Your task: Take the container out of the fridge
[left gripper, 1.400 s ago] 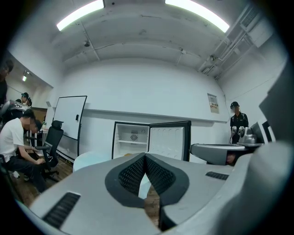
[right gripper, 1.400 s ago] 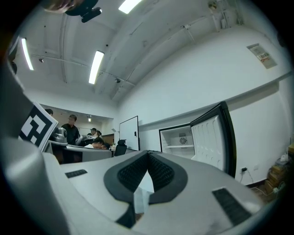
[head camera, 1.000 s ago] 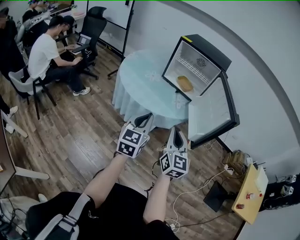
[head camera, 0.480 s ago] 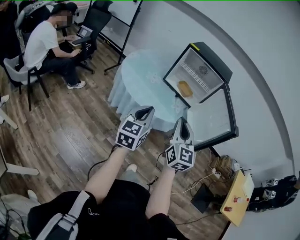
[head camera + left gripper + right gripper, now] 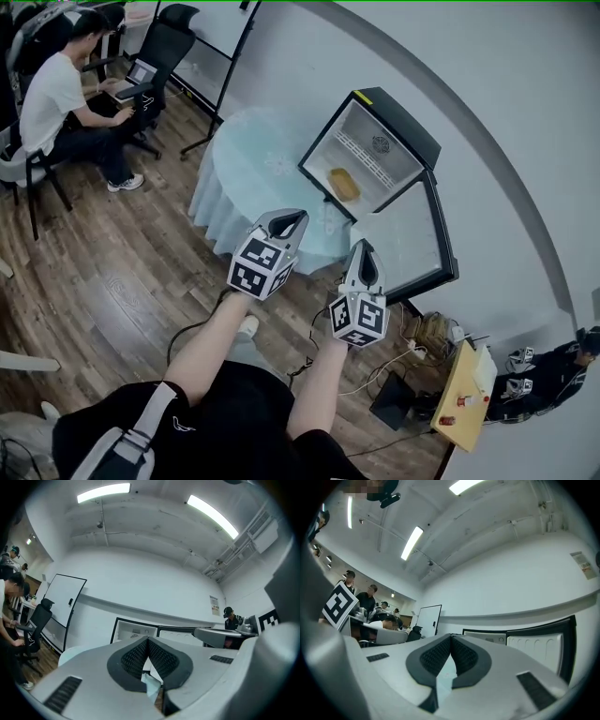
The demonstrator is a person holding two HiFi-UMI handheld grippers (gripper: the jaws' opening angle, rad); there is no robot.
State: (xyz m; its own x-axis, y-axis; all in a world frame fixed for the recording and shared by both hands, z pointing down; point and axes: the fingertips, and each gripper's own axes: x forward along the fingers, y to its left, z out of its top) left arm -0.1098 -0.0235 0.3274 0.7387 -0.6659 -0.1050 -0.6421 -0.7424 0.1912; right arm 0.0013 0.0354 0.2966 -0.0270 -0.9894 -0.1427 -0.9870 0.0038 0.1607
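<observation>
Left tool (image 5: 292,218): pads pressed together, nothing between them. In the left gripper view only a sliver of pale cloth shows through the slot below the closed tips. Right tool (image 5: 363,248): also pressed together and empty, carried level beside the left one.

Both tools sit on the near side of the fridge (image 5: 403,122), well apart from it. The left points toward its open mouth, the right toward its door (image 5: 412,239). The door is swung fully open on the side nearer the person.

The container (image 5: 344,184), yellow and shallow, lies inside the fridge on the white interior surface, untouched.

The fridge stands on the wall side of a round tabletop (image 5: 253,169) covered in a light blue cloth. The tabletop's near edge lies between the tools and the fridge.

Far to the left of the fridge, across the wooden floor (image 5: 112,262), a seated person (image 5: 52,98) works at a laptop (image 5: 141,73). A black office chair (image 5: 164,47) is just beside them.

Change from a second ago: both tools sit higher in the head view and nearer the tabletop's edge, closing on the fridge. Pads were together then too. The fridge and tabletop have slid left in frame, and the seated person has moved toward the left border. The container has not moved inside the fridge, and the door is at the same swing.
</observation>
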